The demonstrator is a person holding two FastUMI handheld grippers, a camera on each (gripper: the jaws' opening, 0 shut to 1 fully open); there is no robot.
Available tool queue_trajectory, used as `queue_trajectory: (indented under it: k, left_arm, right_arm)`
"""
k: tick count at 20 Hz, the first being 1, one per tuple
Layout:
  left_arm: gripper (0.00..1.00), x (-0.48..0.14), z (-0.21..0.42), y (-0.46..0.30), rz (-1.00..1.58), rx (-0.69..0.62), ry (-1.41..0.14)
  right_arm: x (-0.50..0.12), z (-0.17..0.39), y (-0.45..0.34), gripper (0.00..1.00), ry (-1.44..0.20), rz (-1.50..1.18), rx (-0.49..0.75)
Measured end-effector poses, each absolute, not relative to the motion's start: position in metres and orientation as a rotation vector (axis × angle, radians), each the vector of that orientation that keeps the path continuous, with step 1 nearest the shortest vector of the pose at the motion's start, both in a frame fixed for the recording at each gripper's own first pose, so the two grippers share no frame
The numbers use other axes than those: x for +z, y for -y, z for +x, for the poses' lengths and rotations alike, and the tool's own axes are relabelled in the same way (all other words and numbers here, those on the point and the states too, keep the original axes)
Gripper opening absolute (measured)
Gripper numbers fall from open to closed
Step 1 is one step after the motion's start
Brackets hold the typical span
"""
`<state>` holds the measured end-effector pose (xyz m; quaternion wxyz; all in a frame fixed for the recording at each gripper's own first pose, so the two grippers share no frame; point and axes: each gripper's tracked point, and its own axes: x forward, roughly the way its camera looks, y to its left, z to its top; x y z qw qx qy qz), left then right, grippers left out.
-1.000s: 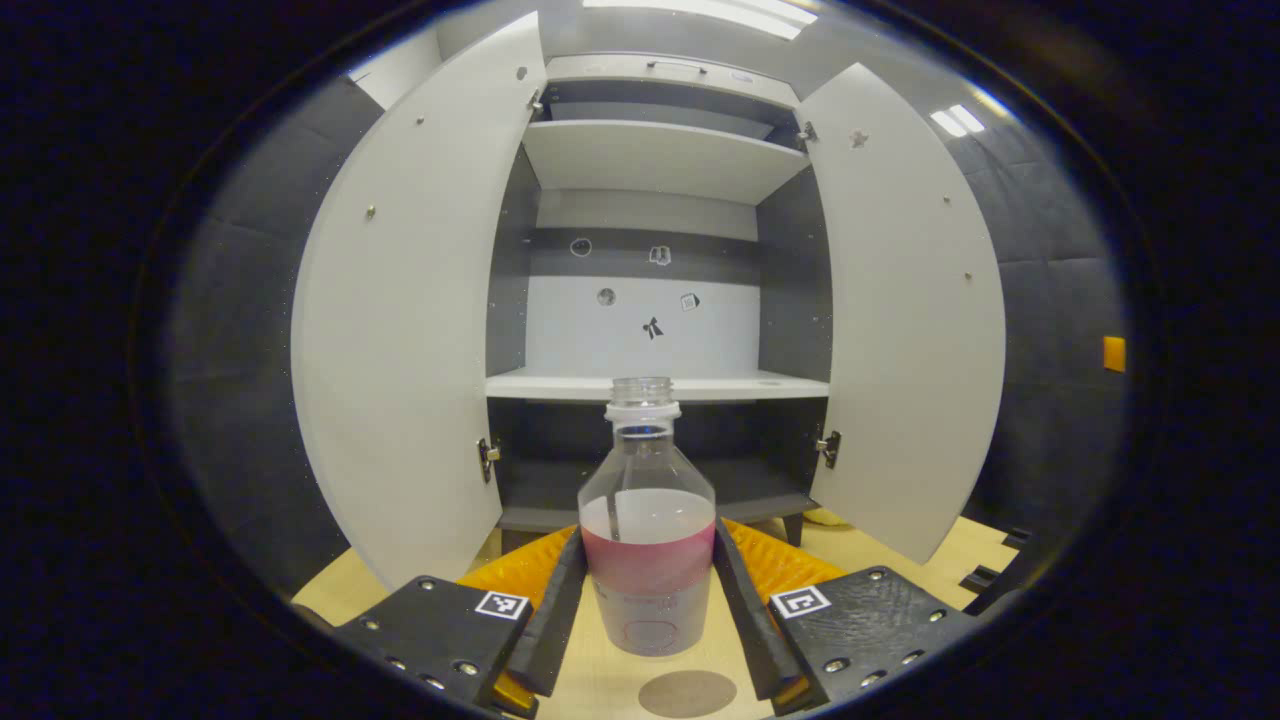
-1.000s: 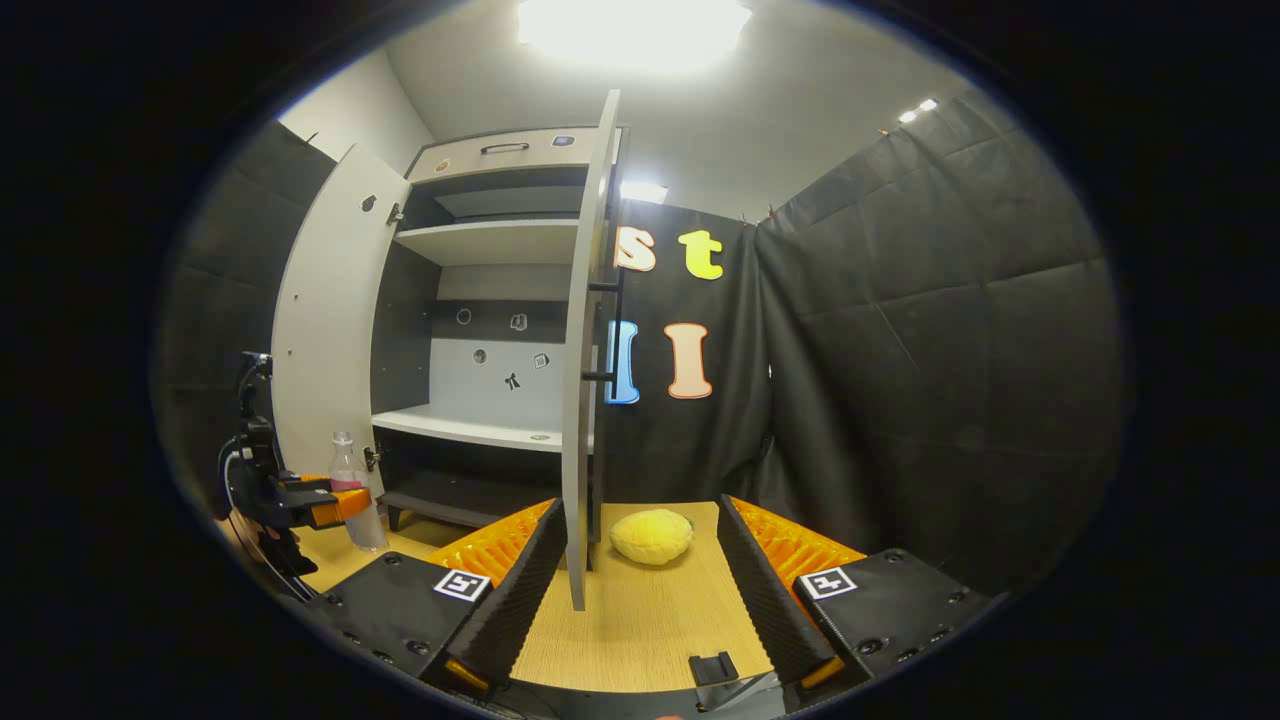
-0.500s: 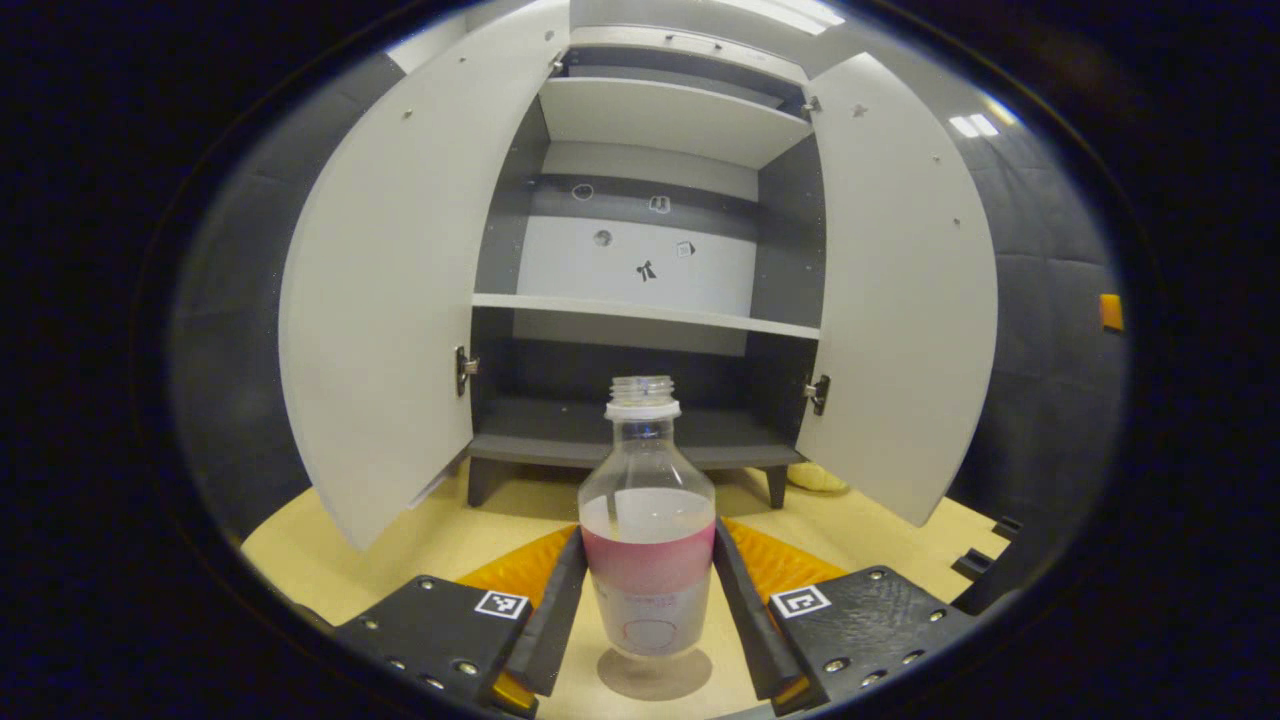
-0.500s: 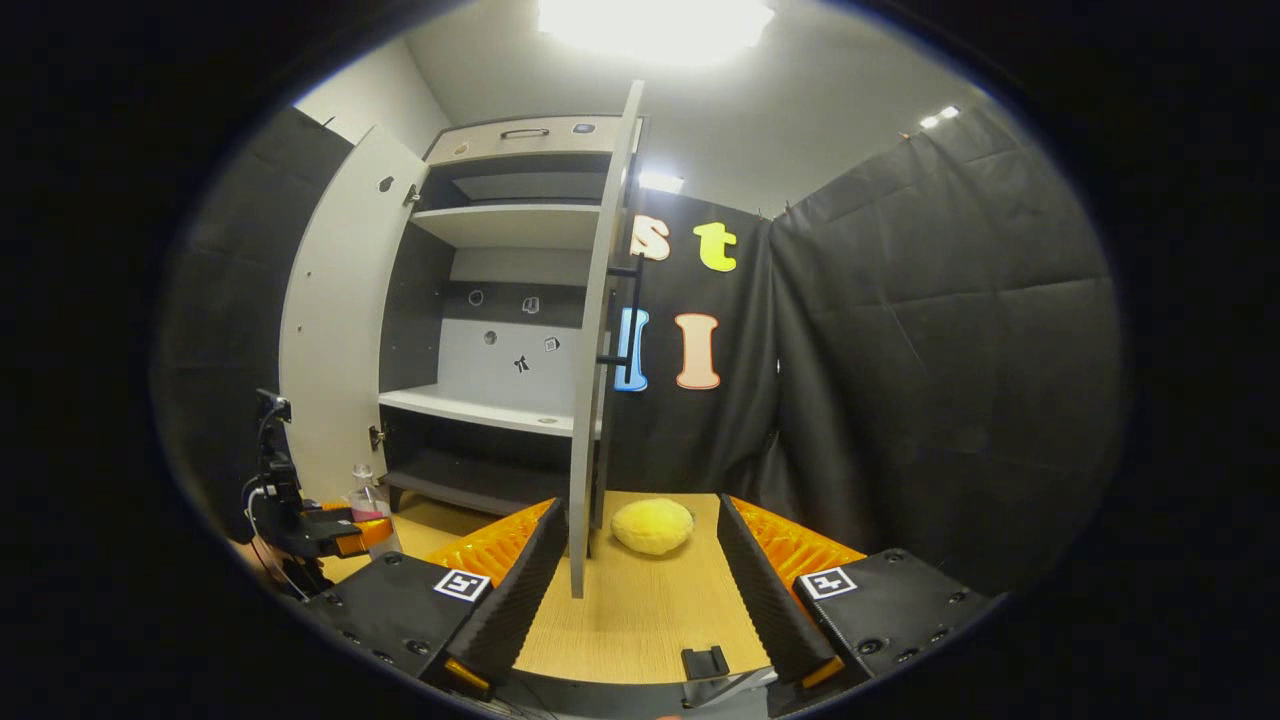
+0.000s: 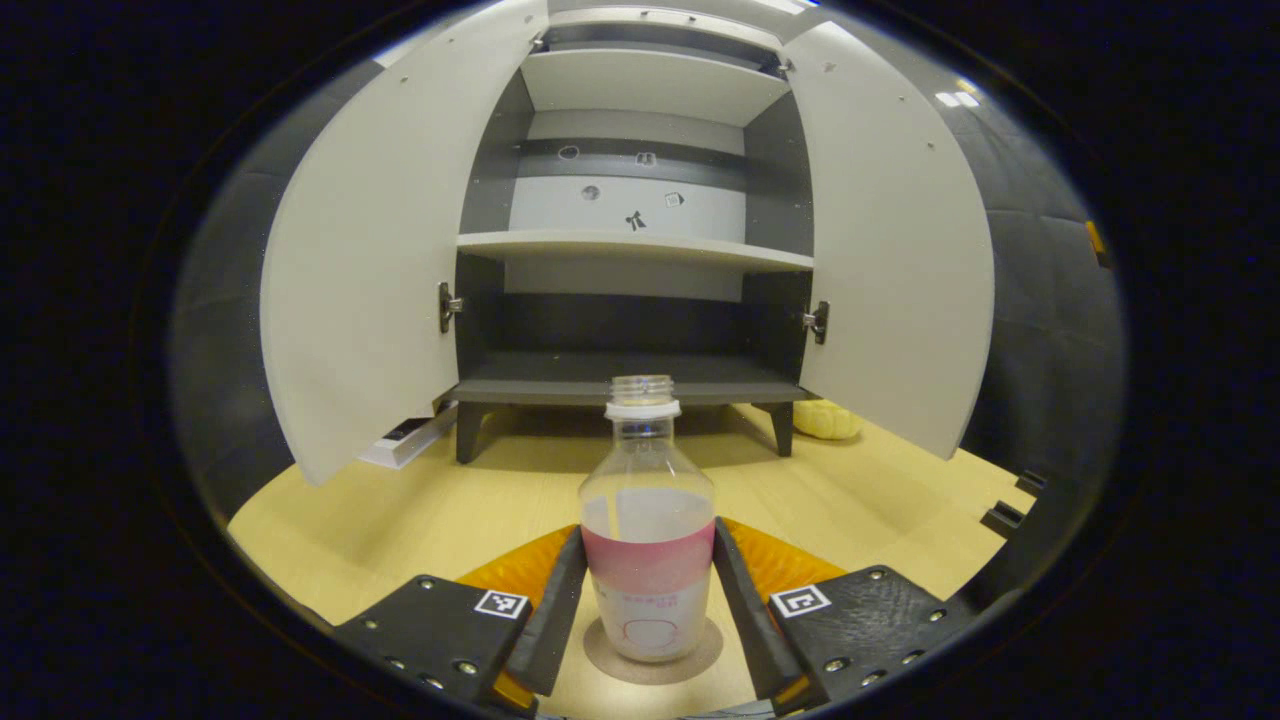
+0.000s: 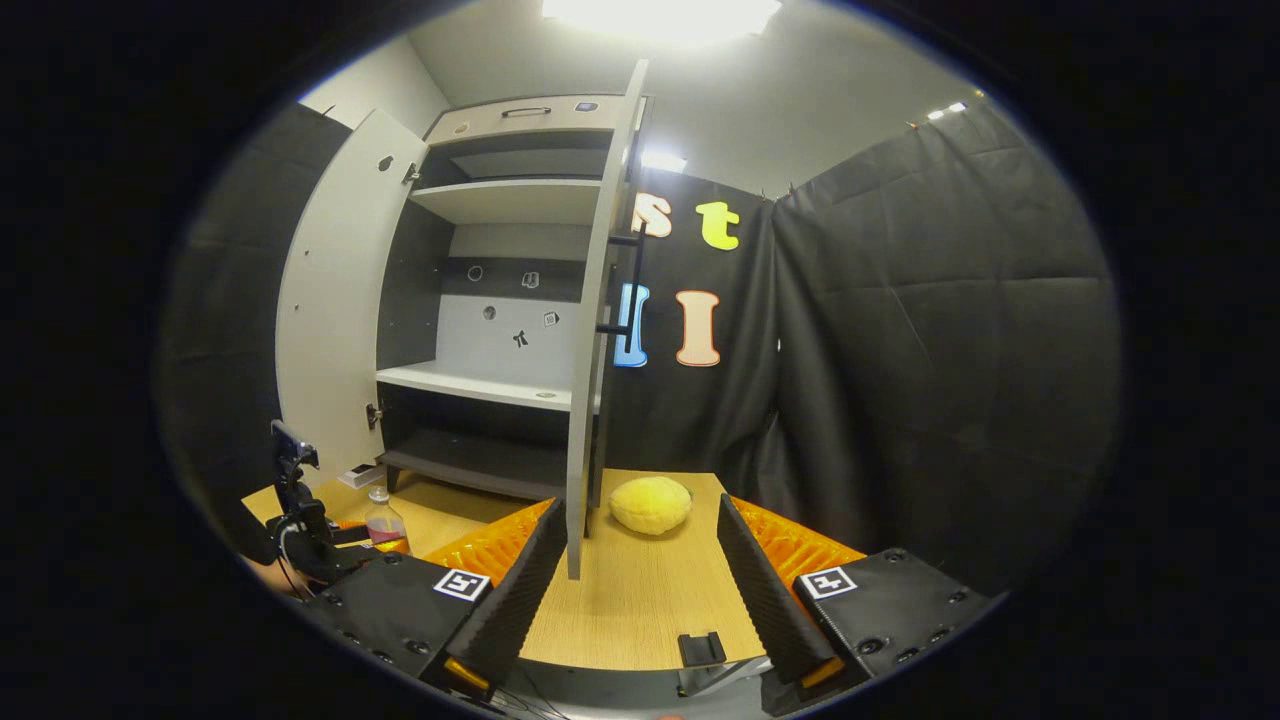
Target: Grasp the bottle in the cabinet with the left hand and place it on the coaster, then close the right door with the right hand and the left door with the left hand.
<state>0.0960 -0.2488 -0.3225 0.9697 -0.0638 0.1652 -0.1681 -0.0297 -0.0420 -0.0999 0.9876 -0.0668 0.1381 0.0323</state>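
Observation:
A clear bottle [image 5: 648,520] with a pink band and no cap stands upright on the round brown coaster [image 5: 700,655] on the wooden table. My left gripper [image 5: 648,610] is shut on it, one finger pressing each side of the band. Behind it the cabinet [image 5: 620,375] has both doors open: left door [image 5: 370,250], right door [image 5: 890,250]. In the right gripper view my right gripper [image 6: 640,600] is open and holds nothing, just in front of the right door [image 6: 590,350], seen edge-on. The left gripper [image 6: 310,530] and the bottle [image 6: 383,520] show low at the left.
A yellow soft object [image 6: 650,503] lies on the table by the right door's foot, also visible past that door [image 5: 828,420]. A flat white item [image 5: 405,440] lies under the left door. A small black clip [image 6: 705,648] sits at the table's near edge. Black cloth walls close in the right.
My left gripper has come down with the bottle, from above the coaster to resting on it. The right gripper has barely shifted and stays open.

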Motion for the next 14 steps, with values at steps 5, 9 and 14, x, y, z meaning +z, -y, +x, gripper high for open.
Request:
queue_trajectory:
  k: [5,9,14]
  left_arm:
    - [0.73,-0.327,0.091,0.250,-0.120,-0.319,-0.310]
    - [0.80,-0.324,0.080,0.250,-0.115,-0.311,-0.321]
    - [0.81,-0.309,0.073,0.244,-0.103,-0.289,-0.314]
  right_arm:
    - [-0.108,-0.034,0.035,0.96,-0.310,-0.158,0.092]
    - [-0.111,-0.032,0.030,0.96,-0.316,-0.152,0.111]
    - [-0.109,-0.028,0.025,0.96,-0.300,-0.132,0.134]
